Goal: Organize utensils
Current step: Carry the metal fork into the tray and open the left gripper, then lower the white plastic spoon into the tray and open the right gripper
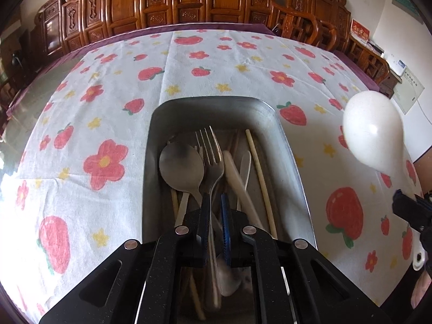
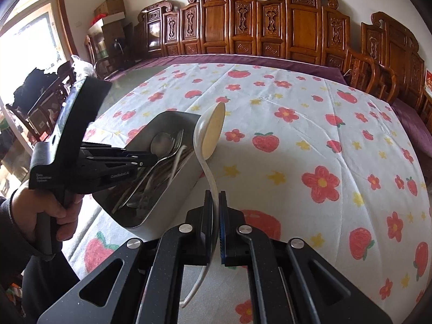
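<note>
Clamped on the thin handle of a white plastic spoon, the right gripper has its two pads pressed nearly together, with the handle running between them and curving out behind. That spoon is lifted clear of the cloth, bowl up and turned on edge, just beside the right rim of the metal tray; in the left wrist view the same white spoon bowl hangs in the air to the right of the tray. The left gripper reaches down into the tray, its pads closed almost fully on the slim handle of a metal fork, whose tines point to the tray's far end. A hand grips the left gripper's black handle at the near left of the tray. Inside the tray, a metal spoon lies just left of the fork, and pale chopsticks and white plastic handles lie to the fork's right. The tray stands on a strawberry and flower tablecloth, and carved wooden chairs line the table's far side beyond the tray.
</note>
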Tool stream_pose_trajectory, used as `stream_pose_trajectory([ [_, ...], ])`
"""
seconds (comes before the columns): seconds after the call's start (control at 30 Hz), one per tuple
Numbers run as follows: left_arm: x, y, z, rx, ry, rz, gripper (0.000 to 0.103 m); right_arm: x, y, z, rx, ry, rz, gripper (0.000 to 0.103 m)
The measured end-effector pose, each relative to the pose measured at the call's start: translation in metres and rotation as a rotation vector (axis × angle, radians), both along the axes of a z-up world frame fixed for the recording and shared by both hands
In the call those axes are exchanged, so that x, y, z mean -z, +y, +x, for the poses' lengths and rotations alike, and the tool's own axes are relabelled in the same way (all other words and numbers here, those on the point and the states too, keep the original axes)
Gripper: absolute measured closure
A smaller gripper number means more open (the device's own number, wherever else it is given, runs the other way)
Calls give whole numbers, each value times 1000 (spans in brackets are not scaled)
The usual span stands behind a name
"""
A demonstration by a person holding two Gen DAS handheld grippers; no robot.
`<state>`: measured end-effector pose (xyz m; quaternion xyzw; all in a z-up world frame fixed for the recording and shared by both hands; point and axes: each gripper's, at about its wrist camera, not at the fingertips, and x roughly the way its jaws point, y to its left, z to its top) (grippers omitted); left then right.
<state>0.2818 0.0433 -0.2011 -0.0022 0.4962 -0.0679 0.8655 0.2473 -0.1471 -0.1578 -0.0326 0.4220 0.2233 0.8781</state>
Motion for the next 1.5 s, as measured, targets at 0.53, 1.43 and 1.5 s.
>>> stream_pose_trajectory([
  [0.53, -69, 75, -42, -70, -137, 11, 88, -1, 73, 32, -44, 50, 71, 97],
  [1.43, -81, 110, -60, -107, -164, 21, 88, 45, 128, 67, 58, 172, 44, 92],
  [1.5, -81, 110, -61, -107, -163, 24, 88, 44, 129, 65, 42, 164, 48, 91],
])
